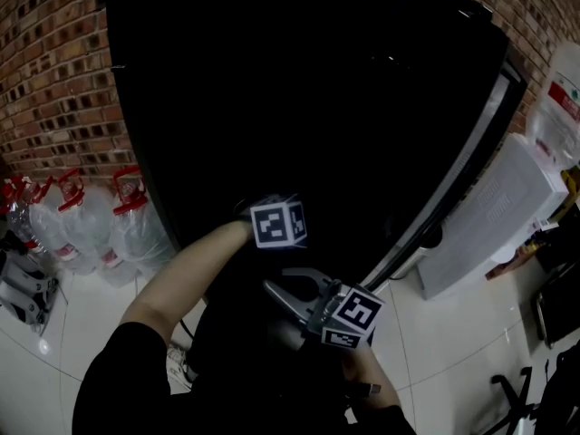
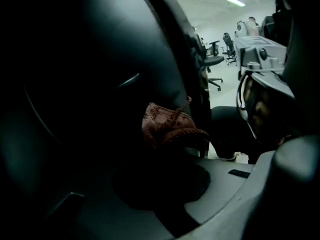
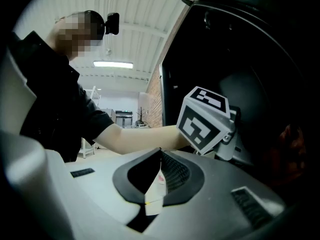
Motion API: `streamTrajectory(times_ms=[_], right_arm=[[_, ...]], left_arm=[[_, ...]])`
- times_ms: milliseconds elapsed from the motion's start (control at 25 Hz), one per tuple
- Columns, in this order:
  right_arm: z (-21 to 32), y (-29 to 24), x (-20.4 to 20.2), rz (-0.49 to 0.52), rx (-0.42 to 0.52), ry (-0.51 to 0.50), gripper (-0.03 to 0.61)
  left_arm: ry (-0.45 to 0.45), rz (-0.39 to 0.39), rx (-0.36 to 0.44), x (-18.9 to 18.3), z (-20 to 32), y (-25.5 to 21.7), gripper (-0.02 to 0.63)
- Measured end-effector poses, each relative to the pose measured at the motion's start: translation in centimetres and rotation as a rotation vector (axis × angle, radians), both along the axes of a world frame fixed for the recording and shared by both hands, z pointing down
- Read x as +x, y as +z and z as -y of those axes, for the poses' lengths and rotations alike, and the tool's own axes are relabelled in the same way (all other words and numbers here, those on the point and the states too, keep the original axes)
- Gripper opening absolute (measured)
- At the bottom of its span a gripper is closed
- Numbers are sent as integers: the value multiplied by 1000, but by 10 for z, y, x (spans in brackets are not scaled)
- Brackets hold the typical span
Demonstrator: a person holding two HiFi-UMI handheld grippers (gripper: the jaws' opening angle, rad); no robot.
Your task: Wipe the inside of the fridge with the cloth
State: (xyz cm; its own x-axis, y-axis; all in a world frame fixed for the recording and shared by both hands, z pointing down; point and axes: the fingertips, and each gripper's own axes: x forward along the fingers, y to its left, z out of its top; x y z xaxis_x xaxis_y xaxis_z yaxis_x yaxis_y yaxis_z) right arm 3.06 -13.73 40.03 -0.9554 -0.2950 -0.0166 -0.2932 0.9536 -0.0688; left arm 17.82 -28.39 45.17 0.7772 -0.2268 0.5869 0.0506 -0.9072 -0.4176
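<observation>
The left tool [image 2: 167, 144] grasps the one reddish cloth [image 2: 167, 124] at the one black fridge [image 1: 317, 107], the right tool [image 3: 160, 156], at its five o'clock, is clenched empty; white tile floor [image 1: 435, 333], brick wall [image 1: 54, 80].

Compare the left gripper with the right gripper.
The left gripper clamps a reddish cloth in its jaws; the right gripper holds nothing. The left gripper is held forward at the dark fridge; the right gripper hangs back, nearer the person. Both bear marker cubes.
</observation>
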Motion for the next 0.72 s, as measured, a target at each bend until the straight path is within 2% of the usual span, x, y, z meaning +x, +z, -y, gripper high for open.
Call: streamTrajectory(times_ms=[120,280,360,520,720], right_arm=[[5,2,1,-6,-1,-5,3],[14,5,-2,-10,-9,-12,3],[19,6,-3,-9,-15,-10,3],[27,10,-2,-18,-17,-7,3],[43,12,0,-14,-37,10,3]], left_arm=[[-41,-25,-58,9,15,-4,57],[-145,-46,-37,10,52,-5,57],[-178,-57,-51,11,68,-3,57],[-191,-88,-121,13,84,0,58],[-202,-127,-130,14,103,-6,60]])
